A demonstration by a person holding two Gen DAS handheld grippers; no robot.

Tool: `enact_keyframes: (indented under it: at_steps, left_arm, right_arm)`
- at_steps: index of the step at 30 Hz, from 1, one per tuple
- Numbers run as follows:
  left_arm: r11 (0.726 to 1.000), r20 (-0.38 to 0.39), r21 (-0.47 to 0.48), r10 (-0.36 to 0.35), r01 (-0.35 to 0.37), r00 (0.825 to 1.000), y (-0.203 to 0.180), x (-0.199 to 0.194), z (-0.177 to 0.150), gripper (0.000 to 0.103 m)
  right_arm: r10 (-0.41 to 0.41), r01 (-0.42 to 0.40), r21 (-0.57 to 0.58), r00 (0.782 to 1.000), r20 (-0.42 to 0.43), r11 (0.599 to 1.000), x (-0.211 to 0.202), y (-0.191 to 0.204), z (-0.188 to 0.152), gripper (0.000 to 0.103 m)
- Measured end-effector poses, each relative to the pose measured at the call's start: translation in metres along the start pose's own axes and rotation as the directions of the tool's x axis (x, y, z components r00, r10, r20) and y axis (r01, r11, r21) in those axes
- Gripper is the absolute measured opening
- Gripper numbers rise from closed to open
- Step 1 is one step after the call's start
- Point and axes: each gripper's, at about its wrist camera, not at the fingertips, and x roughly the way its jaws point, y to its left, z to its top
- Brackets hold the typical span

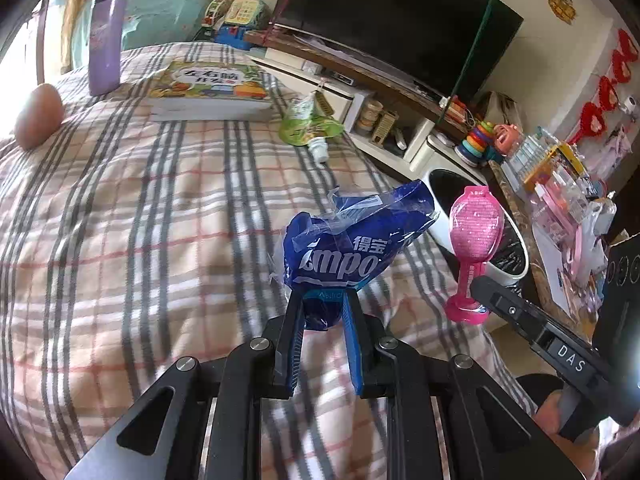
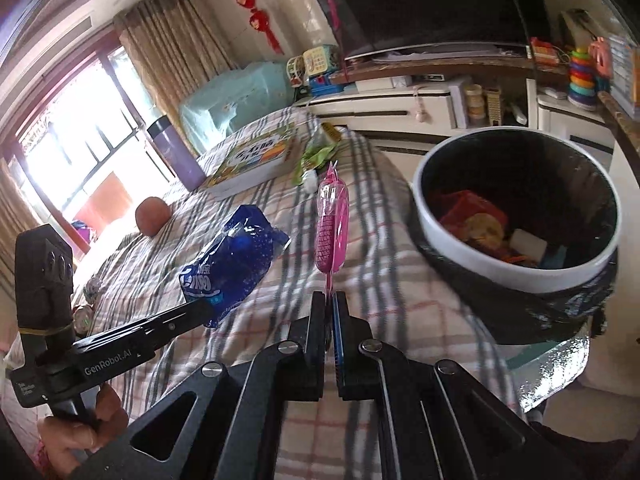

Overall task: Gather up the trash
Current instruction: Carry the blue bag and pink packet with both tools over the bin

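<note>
The left gripper [image 1: 322, 300] is nearly closed, pinching the tail of a crumpled blue wrapper [image 1: 352, 248] and holding it above the plaid bed [image 1: 140, 208], near the edge that faces the bin [image 2: 516, 216]. The right gripper [image 2: 330, 300] is fully closed on the thin stem of a pink blister pack [image 2: 332, 224], which stands up from the jaws, also over that edge. The bin sits just beside the bed, its black liner open, with scraps already at the bottom.

Both loads look ready to drop, but several things could spoil it. The wrapper is held by a slim bunch of film, so it could slide out over the bed if the hand swings fast. The pack is light and held only at its stem, so it may tip or catch the white rim and fall outside. With both grippers close together, they could bump at the bin mouth. A green pouch [image 1: 308, 124] by the book [image 1: 208, 88], near the same edge, is still to be collected.
</note>
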Motion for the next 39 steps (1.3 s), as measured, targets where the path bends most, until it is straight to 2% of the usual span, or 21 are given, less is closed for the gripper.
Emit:
enact_keyframes:
  at_steps: [21, 39]
  left_arm:
    - [0.994, -0.011, 0.105, -0.03, 0.031, 0.999, -0.049, 0.022, 0.018, 0.017]
    - [0.982, -0.011, 0.181, -0.054, 0.055, 0.998, -0.086, 0.043, 0.037, 0.017]
  right_arm:
    - [-0.066, 0.059, 0.083, 0.994, 0.085, 0.995, -0.04, -0.048, 0.009, 0.003]
    - [-0.098, 0.083, 0.129, 0.989, 0.114, 0.988, -0.053, -0.079, 0.017, 0.003]
